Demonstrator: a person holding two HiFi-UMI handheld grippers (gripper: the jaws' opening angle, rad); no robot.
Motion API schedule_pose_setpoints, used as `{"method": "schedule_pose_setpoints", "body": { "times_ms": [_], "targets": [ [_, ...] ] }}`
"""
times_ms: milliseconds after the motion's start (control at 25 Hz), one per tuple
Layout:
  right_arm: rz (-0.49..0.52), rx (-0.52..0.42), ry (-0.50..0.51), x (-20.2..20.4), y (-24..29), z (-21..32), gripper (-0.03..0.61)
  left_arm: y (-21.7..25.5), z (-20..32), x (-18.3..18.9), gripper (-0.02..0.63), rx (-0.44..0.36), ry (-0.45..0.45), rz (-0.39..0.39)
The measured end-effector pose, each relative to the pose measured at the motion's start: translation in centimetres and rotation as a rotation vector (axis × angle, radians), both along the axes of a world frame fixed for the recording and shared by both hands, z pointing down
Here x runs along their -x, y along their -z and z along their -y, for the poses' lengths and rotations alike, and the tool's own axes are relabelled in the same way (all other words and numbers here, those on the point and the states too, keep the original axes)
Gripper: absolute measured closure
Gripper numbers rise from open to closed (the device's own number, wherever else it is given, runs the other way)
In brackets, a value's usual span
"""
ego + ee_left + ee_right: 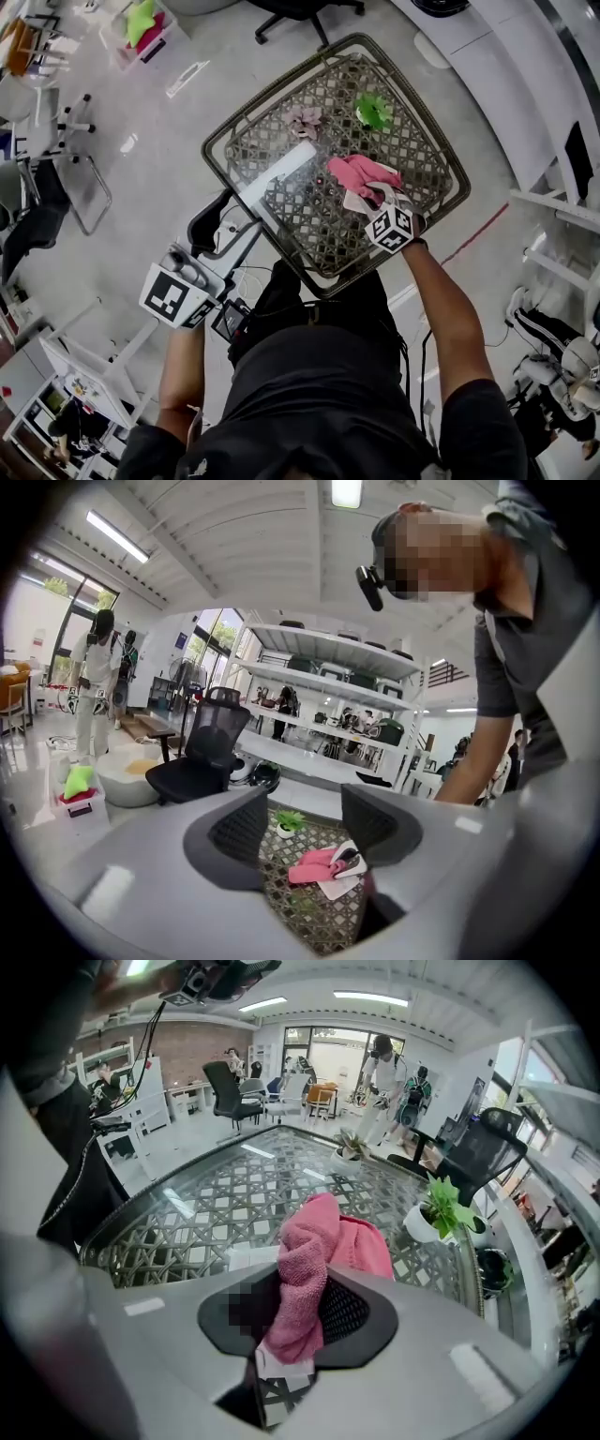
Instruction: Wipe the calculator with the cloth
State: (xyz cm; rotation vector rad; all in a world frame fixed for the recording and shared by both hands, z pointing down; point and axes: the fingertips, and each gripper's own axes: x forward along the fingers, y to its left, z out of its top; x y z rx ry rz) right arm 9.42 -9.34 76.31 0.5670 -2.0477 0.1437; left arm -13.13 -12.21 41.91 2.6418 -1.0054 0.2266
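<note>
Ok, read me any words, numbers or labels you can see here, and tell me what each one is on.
No readable text anywhere.
Marker cube of the left gripper: black-and-white squares only, no letters.
Marker cube of the right gripper: the same.
Calculator: mostly under the pink cloth, no print can be made out.

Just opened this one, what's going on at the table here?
A person stands over a glass-topped wicker table with a gripper in each hand. The right gripper is shut on a bunched pink cloth, which lies over a flat white item, probably the calculator. The left gripper is off the table's near edge, jaws apart with nothing between them. Wiping looks to be under way.
</note>
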Motion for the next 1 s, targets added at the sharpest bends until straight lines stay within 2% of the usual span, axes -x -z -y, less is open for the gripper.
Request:
{"method": "schedule_pose_setpoints", "body": {
  "times_ms": [240, 600, 760, 920, 1000],
  "targets": [
    [0.041, 0.003, -0.16, -2.7, 0.1, 0.4, 0.483, -0.1, 0.6, -1.9, 0.325, 0.0, -0.035, 0.004],
    [0.154, 0.009, -0.496, -6.4, 0.6, 0.7, 0.483, -0.2, 0.6, -3.1, 0.325, 0.004, -0.062, 0.01],
    [0.235, -0.004, -0.716, -8.0, 2.1, 1.2, 0.483, 0.0, 0.7, -3.4, 0.325, 0.003, -0.07, 0.009],
    [0.441, 0.033, -0.994, -8.5, 2.6, 1.3, 0.483, 0.0, 0.2, -3.9, 0.325, 0.05, -0.076, 0.0],
    [0.51, 0.05, -1.107, -8.7, 2.6, 1.4, 0.483, 0.0, 0.2, -3.9, 0.325, 0.04, -0.077, 0.003]
  ]
}}
